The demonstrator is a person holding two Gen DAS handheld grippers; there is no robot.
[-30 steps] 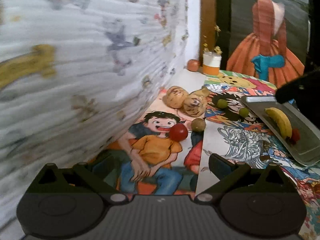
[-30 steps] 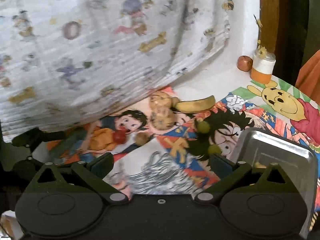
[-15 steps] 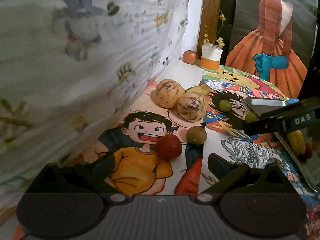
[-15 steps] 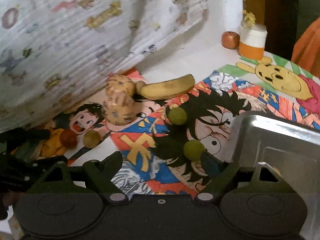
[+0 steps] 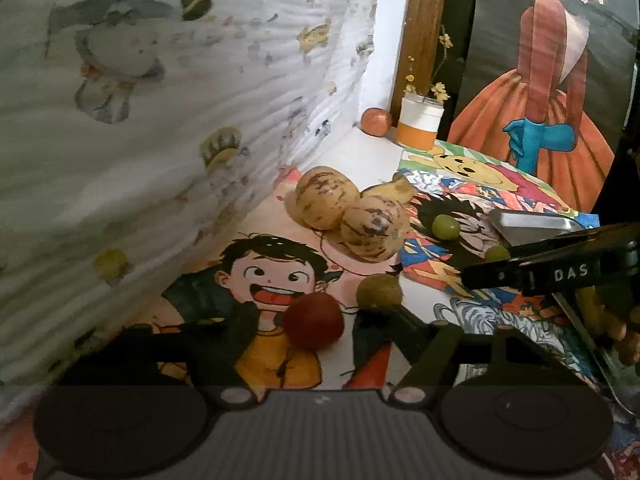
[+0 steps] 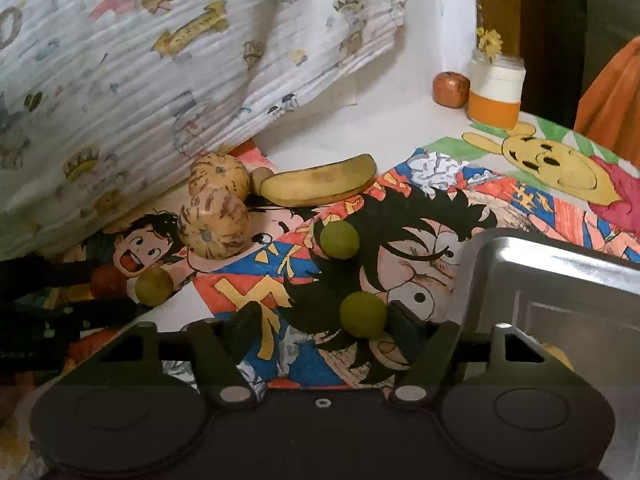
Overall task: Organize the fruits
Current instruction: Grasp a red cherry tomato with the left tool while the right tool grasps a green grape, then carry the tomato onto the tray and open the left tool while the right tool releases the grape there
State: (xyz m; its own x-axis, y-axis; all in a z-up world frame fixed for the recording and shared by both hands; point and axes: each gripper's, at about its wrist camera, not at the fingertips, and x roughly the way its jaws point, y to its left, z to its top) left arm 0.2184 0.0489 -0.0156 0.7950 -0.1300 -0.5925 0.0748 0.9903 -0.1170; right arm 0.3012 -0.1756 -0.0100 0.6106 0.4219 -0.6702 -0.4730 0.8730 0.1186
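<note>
A red round fruit [image 5: 314, 320] lies on the cartoon-print table cover between the fingers of my left gripper [image 5: 308, 320]. Its jaws are closing, and a gap still shows on the fruit's left side. A green round fruit [image 6: 363, 314] sits between the fingers of my right gripper [image 6: 324, 320], close against the right finger [image 6: 404, 320] and far from the left one. Those jaws are closing too. A metal tray [image 6: 560, 264] stands just right of that fruit. The right gripper's finger [image 5: 560, 272] crosses the left wrist view.
Two speckled melons [image 5: 326, 202] [image 5: 374, 226], a banana [image 6: 320, 184], a second green fruit [image 6: 339, 238] and an olive-brown fruit [image 5: 378, 290] lie further back. An orange-and-white jar [image 5: 420, 124] and a reddish ball [image 5: 376, 120] stand at the far corner. Printed cloth [image 5: 160, 120] hangs along the left.
Both grippers came down and closer to the table and narrowed their jaws. The red fruit now lies between the left fingers, the green fruit between the right ones.
</note>
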